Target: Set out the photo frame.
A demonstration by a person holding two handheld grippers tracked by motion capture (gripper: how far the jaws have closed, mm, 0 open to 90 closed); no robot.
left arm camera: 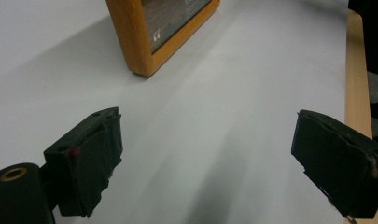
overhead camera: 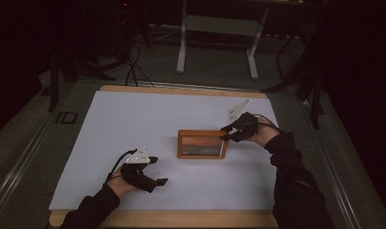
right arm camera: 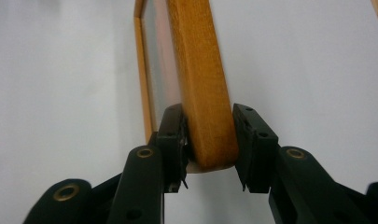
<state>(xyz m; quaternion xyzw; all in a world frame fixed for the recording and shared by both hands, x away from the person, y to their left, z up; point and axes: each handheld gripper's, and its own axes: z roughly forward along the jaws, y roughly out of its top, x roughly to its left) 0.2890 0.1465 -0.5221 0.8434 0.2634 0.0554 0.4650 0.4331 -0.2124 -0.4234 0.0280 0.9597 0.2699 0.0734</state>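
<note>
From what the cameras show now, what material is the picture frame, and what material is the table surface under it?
The picture frame looks like wood with a smooth orange-brown finish: faint grain shows along its edge. Its front pane seems glazed, perhaps glass or plastic. The table top appears a matt white sheet or board, with a pale wooden edge.

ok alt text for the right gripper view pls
The right gripper clamps the end of a wooden picture frame edge-on between its two black jaws, one on each face. The frame runs away from the camera over a white table surface.
</note>
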